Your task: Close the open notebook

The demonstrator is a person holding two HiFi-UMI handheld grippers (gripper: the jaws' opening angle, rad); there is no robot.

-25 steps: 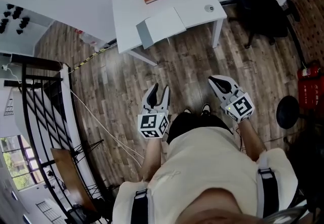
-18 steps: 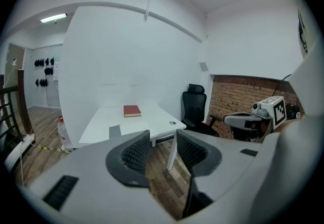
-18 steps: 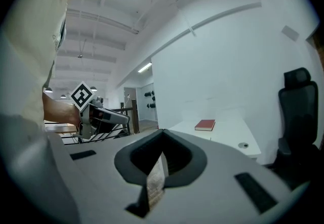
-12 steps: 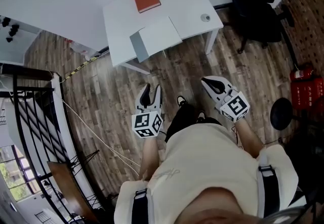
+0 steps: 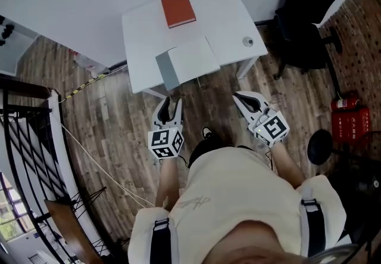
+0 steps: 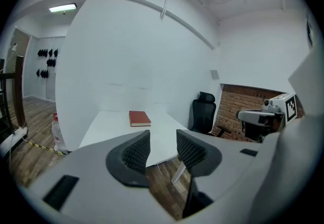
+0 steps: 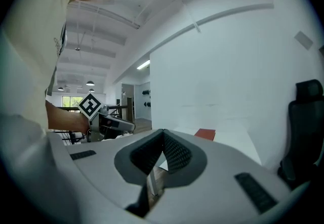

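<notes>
The open notebook (image 5: 187, 61), a grey cover beside a white page, lies at the front edge of the white table (image 5: 143, 30). Just short of that edge my left gripper (image 5: 169, 108) points at the table, open, with nothing between its jaws. My right gripper (image 5: 245, 101) is held to the right, near the table's front right leg, shut and empty. In the left gripper view the left gripper (image 6: 163, 147) hides the notebook. The right gripper (image 7: 163, 142) shows its pads meeting at the tips.
A red closed book (image 5: 178, 9) lies at the table's back, also visible as the red book (image 6: 139, 118). A small round object (image 5: 248, 42) sits near the right corner. A black office chair (image 5: 306, 6) stands right of the table, a red fire extinguisher (image 5: 345, 120) further right, a railing (image 5: 24, 137) left.
The person has stepped toward the table, so both grippers are now close to its front edge. Neither gripper's jaws have changed.
</notes>
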